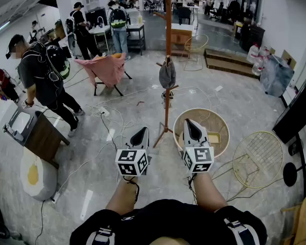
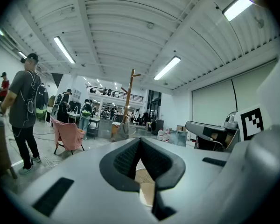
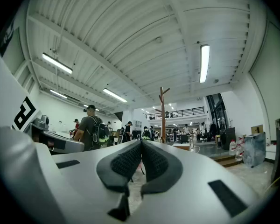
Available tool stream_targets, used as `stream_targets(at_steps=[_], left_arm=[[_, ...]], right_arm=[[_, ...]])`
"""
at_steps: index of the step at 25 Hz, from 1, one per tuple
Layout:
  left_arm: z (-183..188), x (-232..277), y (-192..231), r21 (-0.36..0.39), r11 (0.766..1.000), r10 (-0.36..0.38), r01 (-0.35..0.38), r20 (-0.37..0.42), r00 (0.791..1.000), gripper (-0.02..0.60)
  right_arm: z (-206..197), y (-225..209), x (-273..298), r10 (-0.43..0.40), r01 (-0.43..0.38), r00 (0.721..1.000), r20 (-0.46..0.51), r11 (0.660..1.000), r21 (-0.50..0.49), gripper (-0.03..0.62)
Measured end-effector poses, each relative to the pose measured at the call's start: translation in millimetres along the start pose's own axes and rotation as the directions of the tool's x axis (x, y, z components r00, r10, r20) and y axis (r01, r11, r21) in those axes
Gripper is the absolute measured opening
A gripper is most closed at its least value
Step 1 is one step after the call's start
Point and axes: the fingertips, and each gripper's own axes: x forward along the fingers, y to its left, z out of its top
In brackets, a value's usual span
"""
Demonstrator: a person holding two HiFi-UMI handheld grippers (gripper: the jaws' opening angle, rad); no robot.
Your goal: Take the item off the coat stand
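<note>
A tall wooden coat stand (image 1: pixel 167 60) rises from the floor ahead of me. A grey bag-like item (image 1: pixel 167 75) hangs from one of its lower pegs. In the left gripper view the coat stand (image 2: pixel 128 99) shows far off, with the grey item (image 2: pixel 123 130) on it. The right gripper view catches the same coat stand (image 3: pixel 162 113) in the distance. My left gripper (image 1: pixel 139 135) and right gripper (image 1: pixel 191 128) are held low in front of me, both short of the stand. Both are shut with nothing between the jaws.
A round wicker basket (image 1: pixel 217 119) sits on the floor right of the stand's base. A wire basket (image 1: pixel 258 158) lies further right. A pink chair (image 1: pixel 106 70) stands to the left. A person (image 1: pixel 46 75) with a backpack stands by a dark cabinet (image 1: pixel 33 134). Cables trail across the floor.
</note>
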Motion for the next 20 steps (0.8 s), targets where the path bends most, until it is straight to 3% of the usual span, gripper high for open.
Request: stream_targets(at_steps=[9, 20], left_arm=[[-2, -21, 8, 0.005, 1.000, -0.012, 0.012, 0.000, 1.000, 0.012], [-18, -48, 52, 0.014, 1.000, -0.028, 0.028, -0.013, 1.000, 0.012]], right_arm=[[-4, 18, -8, -0.021, 0.021, 1.000, -0.013, 1.000, 0.019, 0.015], [-23, 63, -1, -0.039, 0.040, 0.998, -0.040, 0.999, 0.025, 0.015]])
